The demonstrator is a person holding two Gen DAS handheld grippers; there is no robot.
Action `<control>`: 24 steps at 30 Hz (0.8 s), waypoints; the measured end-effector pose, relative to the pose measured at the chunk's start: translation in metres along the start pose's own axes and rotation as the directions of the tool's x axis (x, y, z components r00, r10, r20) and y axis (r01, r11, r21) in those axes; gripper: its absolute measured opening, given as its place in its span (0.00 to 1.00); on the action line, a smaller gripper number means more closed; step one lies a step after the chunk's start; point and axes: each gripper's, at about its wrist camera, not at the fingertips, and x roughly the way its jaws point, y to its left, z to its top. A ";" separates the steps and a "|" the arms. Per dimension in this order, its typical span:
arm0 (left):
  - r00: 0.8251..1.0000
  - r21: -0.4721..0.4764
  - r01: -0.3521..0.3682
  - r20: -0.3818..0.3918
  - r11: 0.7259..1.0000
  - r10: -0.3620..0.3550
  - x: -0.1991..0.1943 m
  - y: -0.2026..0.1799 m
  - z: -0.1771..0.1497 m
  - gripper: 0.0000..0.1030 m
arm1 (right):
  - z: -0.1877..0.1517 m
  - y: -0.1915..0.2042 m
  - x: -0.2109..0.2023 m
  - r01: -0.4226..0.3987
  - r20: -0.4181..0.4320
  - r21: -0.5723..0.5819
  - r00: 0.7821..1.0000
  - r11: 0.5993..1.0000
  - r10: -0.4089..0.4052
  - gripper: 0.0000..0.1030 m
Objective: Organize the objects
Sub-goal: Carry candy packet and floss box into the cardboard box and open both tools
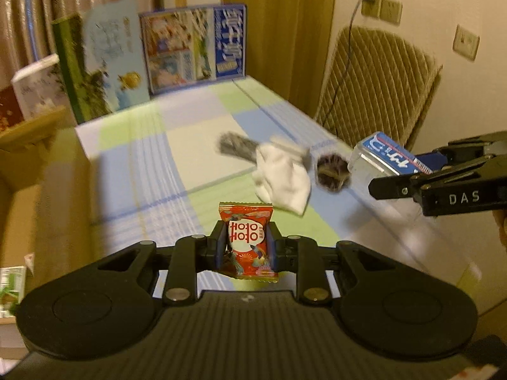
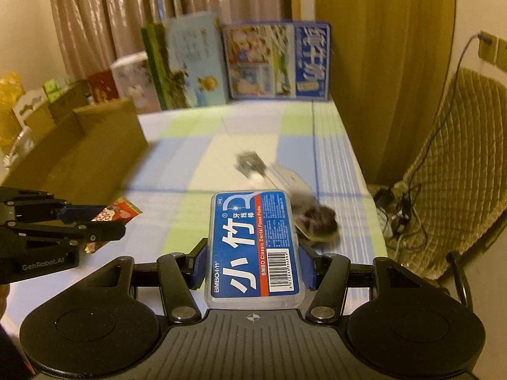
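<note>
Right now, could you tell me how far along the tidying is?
Nothing looks put away yet. In hand: the left claw grips a red candy packet, the right claw a blue floss box. Left on the table: a white cloth and blurred grey items.

We see a small red candy packet [image 1: 248,241] with a white oval label, held upright and clear of the checked cloth, its crimped ends showing above and below the pinch. We also see a clear flat box of dental floss picks [image 2: 255,247] with a blue label, white characters and a barcode, held lengthwise and raised. On the cloth lie a crumpled white cloth [image 1: 283,175] and blurred grey furry pieces [image 1: 332,171] just beside it.
</note>
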 end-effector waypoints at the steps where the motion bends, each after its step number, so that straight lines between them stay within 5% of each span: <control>1: 1.000 -0.007 -0.002 0.009 1.000 0.002 -0.009 0.003 0.003 0.21 | 0.004 0.007 -0.006 -0.008 0.007 0.001 1.000 1.000 0.008 0.52; 8: 0.997 -0.028 -0.050 0.055 0.998 0.051 -0.070 0.025 0.007 0.21 | 0.014 0.059 -0.029 -0.068 0.007 -0.027 0.998 0.997 0.068 0.52; 24: 0.975 -0.120 -0.209 0.048 0.970 0.216 -0.169 0.109 -0.044 0.21 | 0.015 0.185 -0.034 -0.230 -0.017 -0.118 0.973 0.966 0.230 0.52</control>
